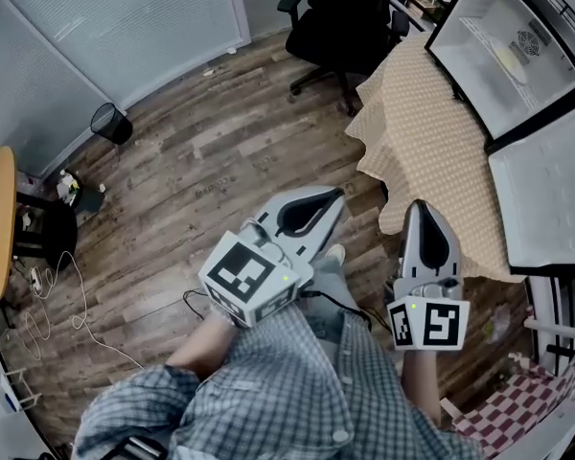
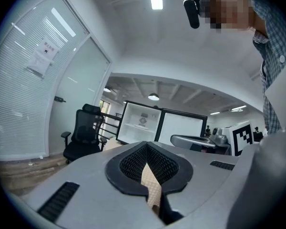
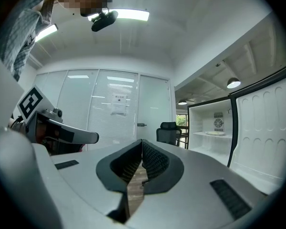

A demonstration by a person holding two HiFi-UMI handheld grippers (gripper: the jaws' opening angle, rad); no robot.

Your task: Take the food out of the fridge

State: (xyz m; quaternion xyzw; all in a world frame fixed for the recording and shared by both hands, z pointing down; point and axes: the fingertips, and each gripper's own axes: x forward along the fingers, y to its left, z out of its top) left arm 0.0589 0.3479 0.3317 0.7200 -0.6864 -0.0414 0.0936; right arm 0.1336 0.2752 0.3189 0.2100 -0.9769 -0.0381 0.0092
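The white fridge (image 1: 503, 51) stands open at the upper right, behind a table. On its shelf lies a flat pale dish of food (image 1: 511, 60), which the right gripper view shows as the dish (image 3: 213, 133). My left gripper (image 1: 328, 199) is shut and empty, held level in front of me and well short of the fridge. My right gripper (image 1: 419, 209) is beside it, also shut with nothing in it. In the left gripper view the left gripper (image 2: 146, 144) points toward the fridge (image 2: 143, 123). The right gripper (image 3: 142, 142) has its pads meeting at the tip.
A table with a tan checked cloth (image 1: 422, 132) stands between me and the fridge. The open fridge door (image 1: 546, 190) juts out at the right. A black office chair (image 1: 340, 17) is at the table's far end. A bin (image 1: 110, 121) and a cable (image 1: 57, 305) lie at the left.
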